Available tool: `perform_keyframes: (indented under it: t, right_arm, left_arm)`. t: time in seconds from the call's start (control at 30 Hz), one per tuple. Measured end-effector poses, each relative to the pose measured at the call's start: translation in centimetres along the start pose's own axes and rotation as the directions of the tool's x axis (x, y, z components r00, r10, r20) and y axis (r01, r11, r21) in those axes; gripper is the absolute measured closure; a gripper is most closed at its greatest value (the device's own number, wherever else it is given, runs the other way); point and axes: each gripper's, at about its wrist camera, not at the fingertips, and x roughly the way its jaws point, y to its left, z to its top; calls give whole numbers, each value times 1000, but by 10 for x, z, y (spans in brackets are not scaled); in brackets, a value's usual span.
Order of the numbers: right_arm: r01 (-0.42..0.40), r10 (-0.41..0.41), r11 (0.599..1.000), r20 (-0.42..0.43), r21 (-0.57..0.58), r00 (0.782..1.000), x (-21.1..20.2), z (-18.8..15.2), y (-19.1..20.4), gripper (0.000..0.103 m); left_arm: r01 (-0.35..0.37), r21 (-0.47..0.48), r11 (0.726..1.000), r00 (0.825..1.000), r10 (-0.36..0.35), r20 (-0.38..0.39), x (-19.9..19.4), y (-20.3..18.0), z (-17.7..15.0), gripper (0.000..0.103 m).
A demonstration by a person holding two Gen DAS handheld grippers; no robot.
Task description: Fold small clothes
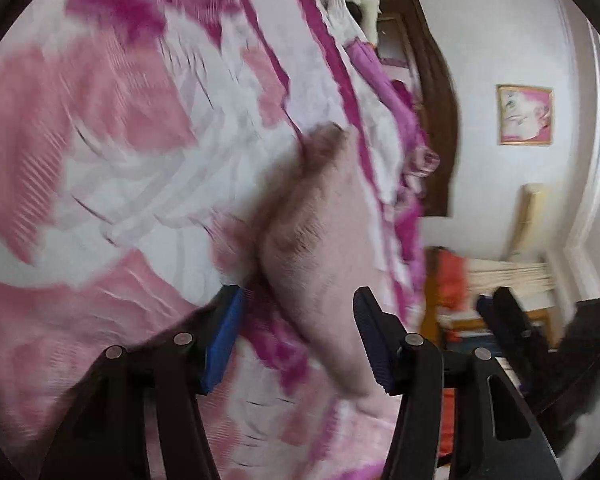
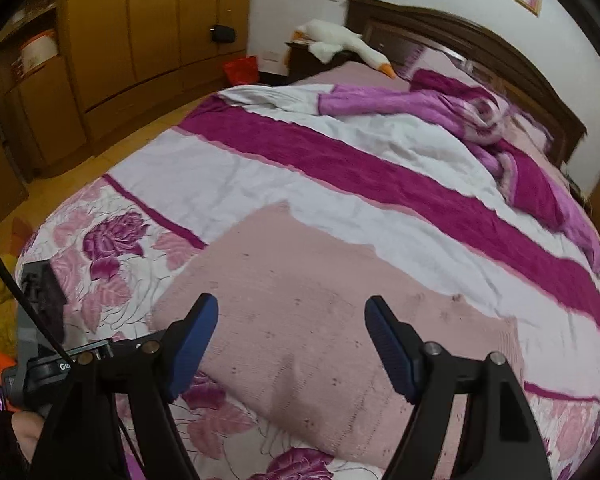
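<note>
A small pale pink knitted garment (image 2: 300,300) lies flat on the floral bedspread (image 2: 112,240), folded into a rough rectangle. My right gripper (image 2: 290,344) is open and empty, hovering just above the garment's near part. In the blurred, tilted left wrist view the same pink garment (image 1: 320,248) runs diagonally across the bedspread (image 1: 100,160). My left gripper (image 1: 298,336) is open with the garment's near end between its fingers, not clamped. The left gripper's body also shows in the right wrist view (image 2: 40,320), at the garment's left side.
A crumpled purple blanket (image 2: 500,132) lies near the dark headboard (image 2: 480,52). A white goose plush (image 2: 340,44) sits at the bed's far corner. Wooden wardrobes (image 2: 120,40) stand on the left. A framed picture (image 1: 526,114) hangs on the wall.
</note>
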Motion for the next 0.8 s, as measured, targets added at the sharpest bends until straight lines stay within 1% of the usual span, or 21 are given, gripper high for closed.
perform_keyframes:
  t: [0.03,0.07,0.1,0.17,0.2,0.23,0.3,0.33,0.37,0.43,0.47,0.5,0.57,0.67,0.73,0.8]
  right_arm:
    - [1,-1,1000,-1,-17,1000,0,0,6,24]
    - [0,0,1000,-1,-24,1000,0,0,8,24]
    - [-1,1,1000,-2,-31,1000,1,0,10,24]
    - [-2,2,1000,-6,-29,1000,3,-2,11,24]
    - [3,-3,1000,-13,-19,1000,5,-2,9,24]
    - [6,-6,1000,-21,-3,1000,9,-1,8,24]
    - [0,1,1000,-37,25,999,16,1,4,24]
    - [-4,5,999,-48,35,999,19,2,3,24]
    - [-8,10,999,-62,43,998,24,3,1,24]
    - [-27,33,998,-98,60,995,33,6,0,24]
    - [-32,39,997,-105,66,994,35,7,0,24]
    - [-43,51,996,-116,73,992,39,8,1,24]
    - [-48,57,996,-128,72,990,43,8,3,24]
    - [-38,48,997,-147,72,988,53,10,5,24]
    - [-36,48,997,-170,71,984,63,13,7,24]
    - [-27,36,998,-201,49,979,76,17,12,24]
  left_arm:
    - [28,-19,999,1000,-29,-12,2,2,1,70]
    - [42,-29,999,999,-42,-18,6,3,0,71]
    - [29,-27,999,999,-29,-13,10,2,0,75]
    - [-27,-31,999,1000,27,14,17,5,4,103]
    - [-62,-50,997,997,64,33,21,9,6,103]
    - [-74,-63,995,996,77,46,24,12,6,103]
    - [-91,-42,995,991,95,95,25,5,7,103]
    - [-117,-15,993,986,118,114,27,0,6,103]
    - [-164,28,986,976,158,150,29,-7,4,103]
    - [-226,85,970,959,207,193,34,-17,1,103]
    - [-269,124,955,946,238,219,37,-24,-2,103]
    - [-294,147,945,938,256,232,39,-28,-4,103]
    - [-322,172,931,929,276,246,41,-34,-6,103]
    - [-327,170,930,927,281,246,41,-33,-3,103]
    - [-343,182,921,922,293,253,39,-35,-3,103]
    - [-386,228,894,908,323,268,38,-38,-7,103]
